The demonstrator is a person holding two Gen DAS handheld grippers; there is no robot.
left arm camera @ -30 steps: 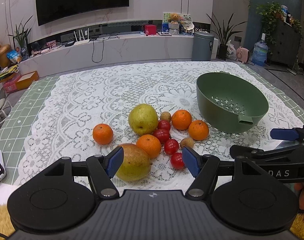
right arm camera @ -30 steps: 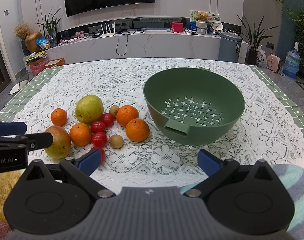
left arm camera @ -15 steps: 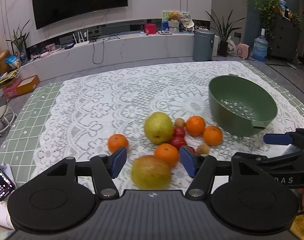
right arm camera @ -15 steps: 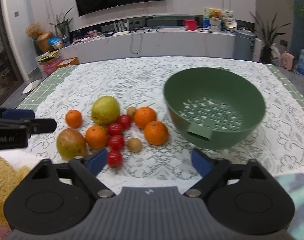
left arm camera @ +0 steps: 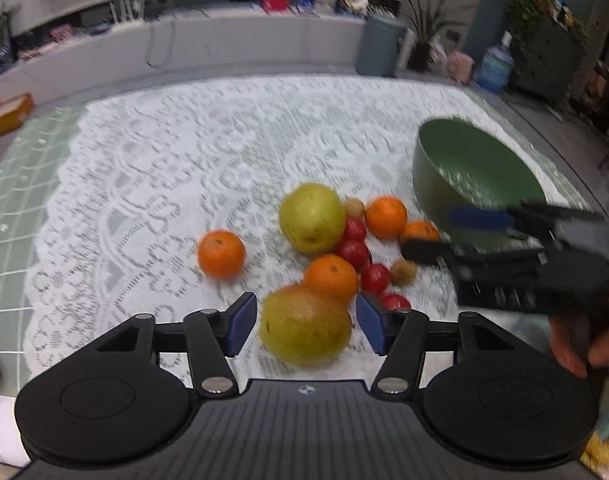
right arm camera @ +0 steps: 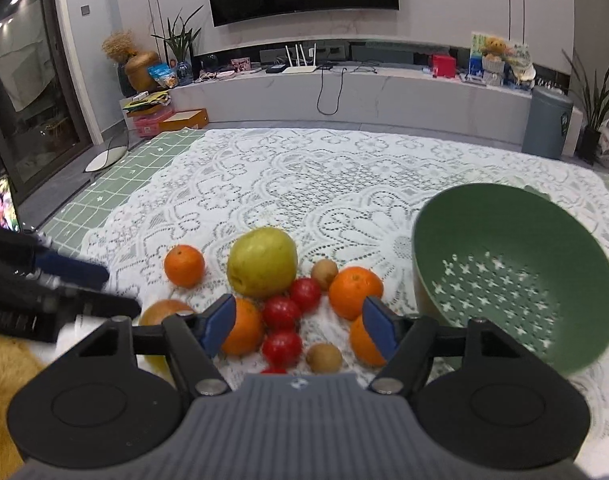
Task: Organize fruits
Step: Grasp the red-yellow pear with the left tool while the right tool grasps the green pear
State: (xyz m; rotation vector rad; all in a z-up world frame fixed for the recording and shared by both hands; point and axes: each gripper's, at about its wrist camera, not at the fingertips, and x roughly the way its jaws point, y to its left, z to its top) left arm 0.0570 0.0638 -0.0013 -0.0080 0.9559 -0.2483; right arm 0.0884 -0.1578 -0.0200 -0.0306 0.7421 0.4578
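A yellow-red mango (left arm camera: 306,326) lies on the lace cloth between the blue pads of my left gripper (left arm camera: 306,325), with a thin gap on each side, so the gripper is open. Beyond it are a green pear (left arm camera: 311,218), several oranges, red tomatoes (left arm camera: 354,252) and small brown kiwis. My right gripper (right arm camera: 300,328) hangs over the tomatoes (right arm camera: 280,312) and a kiwi (right arm camera: 323,357); its jaws are closing and touch no fruit. An orange (right arm camera: 242,332) sits behind its left pad. The green colander (right arm camera: 504,240) stands empty at the right.
A white lace cloth (right arm camera: 324,184) covers the table, with green tiled mat at its left edge. A lone orange (left arm camera: 221,254) lies left of the cluster. A person's hand (left arm camera: 576,340) holds the right gripper. A lit phone screen (right arm camera: 0,204) stands at far left.
The left gripper has tipped down and come forward, so the mango now sits between its narrowed pads. The right gripper has swung left over the fruit cluster, and its jaws have narrowed.
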